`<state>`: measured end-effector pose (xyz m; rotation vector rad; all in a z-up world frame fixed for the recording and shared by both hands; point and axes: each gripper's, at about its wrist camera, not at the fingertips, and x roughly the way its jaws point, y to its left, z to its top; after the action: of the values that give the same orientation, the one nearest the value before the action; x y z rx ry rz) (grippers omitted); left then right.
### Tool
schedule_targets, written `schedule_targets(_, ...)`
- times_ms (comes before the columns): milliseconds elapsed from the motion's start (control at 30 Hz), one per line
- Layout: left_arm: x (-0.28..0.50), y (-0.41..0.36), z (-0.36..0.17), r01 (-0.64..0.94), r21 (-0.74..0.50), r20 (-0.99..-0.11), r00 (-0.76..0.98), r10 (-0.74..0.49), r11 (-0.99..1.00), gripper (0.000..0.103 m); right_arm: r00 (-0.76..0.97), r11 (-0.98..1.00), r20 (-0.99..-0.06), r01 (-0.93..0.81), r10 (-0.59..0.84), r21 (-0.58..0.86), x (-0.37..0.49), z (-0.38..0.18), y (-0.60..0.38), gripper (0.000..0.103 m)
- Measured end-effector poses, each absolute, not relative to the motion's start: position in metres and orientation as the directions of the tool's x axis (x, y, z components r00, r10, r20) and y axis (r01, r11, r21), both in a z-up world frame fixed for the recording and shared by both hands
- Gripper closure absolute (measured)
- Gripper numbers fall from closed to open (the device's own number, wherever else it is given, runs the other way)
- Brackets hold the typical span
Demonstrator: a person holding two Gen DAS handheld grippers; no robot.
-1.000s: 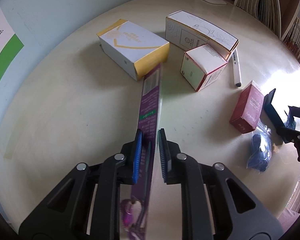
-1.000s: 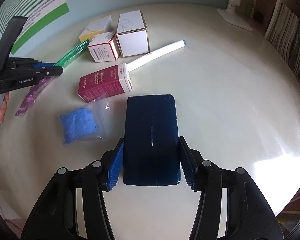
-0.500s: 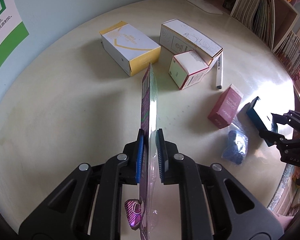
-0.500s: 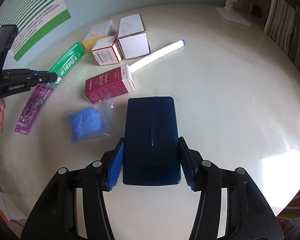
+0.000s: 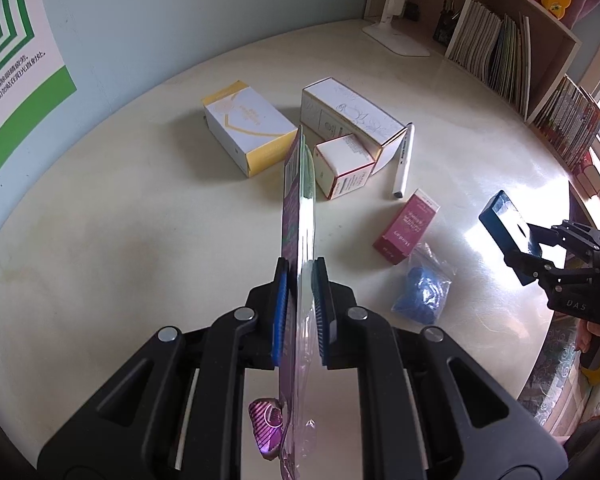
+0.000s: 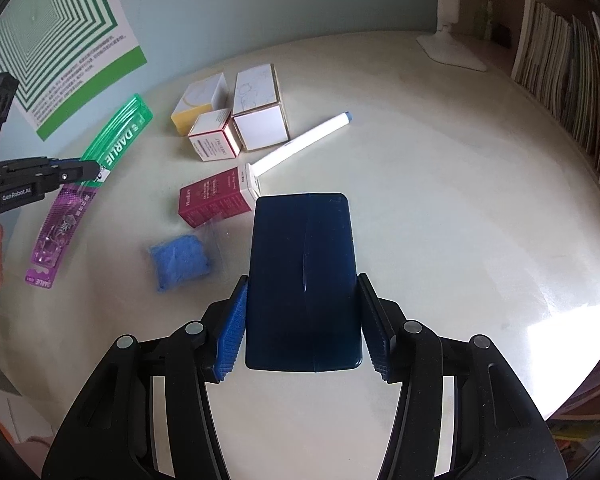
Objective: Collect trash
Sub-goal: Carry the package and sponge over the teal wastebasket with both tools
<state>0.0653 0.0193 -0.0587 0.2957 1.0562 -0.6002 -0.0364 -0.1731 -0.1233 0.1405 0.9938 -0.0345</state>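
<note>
We see a glossy cream tabletop (image 6: pixel 440 200) that mirrors the window light. Our left tongs (image 5: pixel 300 308) are matt black plastic with ribbed blue pads (image 5: pixel 281 312), clamped on a toothbrush pack (image 5: pixel 300 216) of shiny clear plastic over printed card. Our right tongs (image 6: pixel 302 320) grip a smooth, dark blue box (image 6: pixel 302 276) with a slight sheen. The maroon box (image 6: pixel 216 202) looks like matt cardboard; the blue bag (image 6: pixel 180 260) is crinkled clear film.
</note>
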Motion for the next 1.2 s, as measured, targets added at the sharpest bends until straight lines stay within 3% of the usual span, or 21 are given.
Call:
schedule_targets(633, 0.018, -0.043, -0.021, 0.687, -0.029, -0.841, 0.376, -0.389, 0.726, 0.092, 0.633, 0.972, -0.773, 0.205, -0.039, 0.119, -0.099, -0.093, -0.230, 0.050)
schedule_targets(1200, -0.077, -0.174, -0.020, 0.878, -0.064, -0.850, 0.201, -0.487, 0.474, 0.092, 0.614, 0.867, -0.762, 0.476, -0.207, 0.148, -0.244, -0.085, -0.303, 0.050)
